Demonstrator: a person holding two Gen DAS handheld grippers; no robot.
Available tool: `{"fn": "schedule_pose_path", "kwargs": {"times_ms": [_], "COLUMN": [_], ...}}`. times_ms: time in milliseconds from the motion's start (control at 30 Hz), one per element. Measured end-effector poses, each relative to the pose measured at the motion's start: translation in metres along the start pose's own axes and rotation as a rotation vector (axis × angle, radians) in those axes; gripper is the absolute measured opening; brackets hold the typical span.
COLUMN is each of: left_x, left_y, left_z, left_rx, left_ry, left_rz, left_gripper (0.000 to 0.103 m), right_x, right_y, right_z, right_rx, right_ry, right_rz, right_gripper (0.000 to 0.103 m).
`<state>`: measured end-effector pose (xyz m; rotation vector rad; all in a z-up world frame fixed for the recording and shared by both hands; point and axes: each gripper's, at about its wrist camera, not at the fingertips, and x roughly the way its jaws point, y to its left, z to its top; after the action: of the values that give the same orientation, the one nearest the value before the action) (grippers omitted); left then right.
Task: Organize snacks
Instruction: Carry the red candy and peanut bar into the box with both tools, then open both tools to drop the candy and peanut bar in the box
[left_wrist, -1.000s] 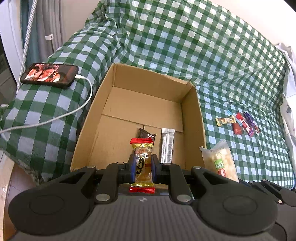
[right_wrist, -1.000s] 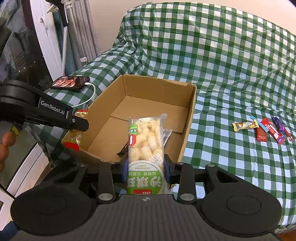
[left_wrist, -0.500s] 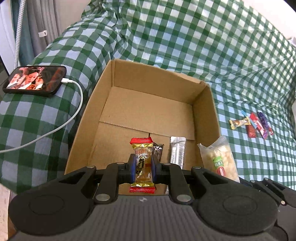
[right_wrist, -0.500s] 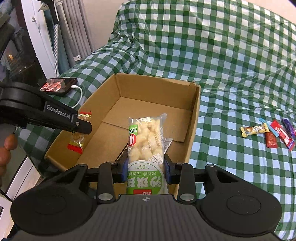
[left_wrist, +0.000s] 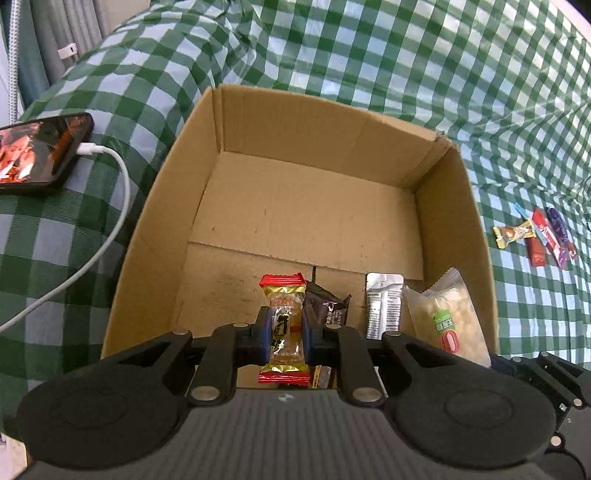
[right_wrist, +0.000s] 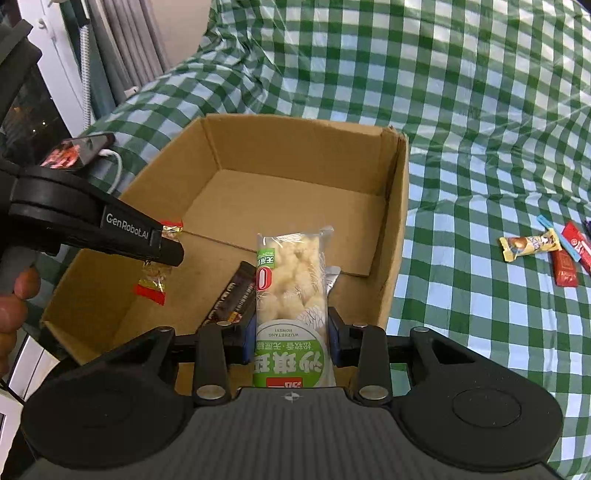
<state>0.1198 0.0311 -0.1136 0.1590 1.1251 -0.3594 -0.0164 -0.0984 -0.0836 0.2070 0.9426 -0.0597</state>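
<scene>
Red-and-gold candy (left_wrist: 284, 332) clamped in left claw (left_wrist: 284, 334); pale puffed-rice pack (right_wrist: 291, 291) in right claw (right_wrist: 291, 339).

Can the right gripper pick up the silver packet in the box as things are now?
Probably not: the right gripper is shut on the rice snack, so nothing else fits. The silver packet itself lies uncovered in the box.

2 wrist views, shared box (left_wrist: 295, 122)

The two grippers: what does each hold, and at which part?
Left gripper: red-ended candy, at its middle. Right gripper: puff pack, near its lower end.
</scene>
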Motion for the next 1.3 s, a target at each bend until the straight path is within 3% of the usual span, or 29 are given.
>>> {"fn": "schedule_pose_path", "kwargs": {"times_ms": [267, 300, 333, 367, 400, 467, 600, 767, 900, 1300], "left_x": [0.017, 0.016, 0.013, 0.009, 0.000, -0.019, -0.044, -0.069, -0.090, -0.161], "left_y": [-0.003, -0.002, -0.002, 0.000, 0.002, 0.005, 0.010, 0.012, 0.006, -0.012], "left_z": [0.005, 0.006, 0.007, 0.009, 0.009, 0.003, -0.019, -0.062, -0.090, -0.135], "left_rx": [0.036, 0.044, 0.047, 0.042, 0.030, 0.036, 0.068, 0.045, 0.050, 0.083], "left_ry": [0.020, 0.013, 0.007, 0.001, -0.032, -0.112, -0.108, -0.045, -0.042, -0.174], "left_rz": [0.028, 0.032, 0.043, 0.061, 0.083, 0.095, 0.104, 0.068, 0.054, 0.034], "left_gripper": [0.019, 0.031, 0.068, 0.090, 0.101, 0.103, 0.103, 0.103, 0.103, 0.103], "right_x": [0.020, 0.020, 0.020, 0.019, 0.016, 0.008, -0.018, -0.054, -0.080, -0.156], "right_y": [0.003, 0.003, 0.003, 0.002, 0.001, 0.000, 0.000, 0.009, 0.023, 0.042], "right_z": [0.001, 0.003, 0.005, 0.008, 0.011, 0.014, 0.006, -0.028, -0.047, -0.077], "right_rx": [-0.013, -0.014, -0.015, -0.013, -0.010, -0.014, -0.028, 0.035, 0.075, 0.036], "right_ry": [0.024, 0.019, 0.010, -0.003, -0.019, -0.047, -0.065, -0.016, -0.002, -0.135], "right_rz": [0.011, 0.016, 0.027, 0.035, 0.037, 0.024, 0.019, 0.035, 0.040, -0.029], "right_gripper": [0.038, 0.038, 0.039, 0.041, 0.054, 0.077, 0.090, 0.094, 0.096, 0.098]}}
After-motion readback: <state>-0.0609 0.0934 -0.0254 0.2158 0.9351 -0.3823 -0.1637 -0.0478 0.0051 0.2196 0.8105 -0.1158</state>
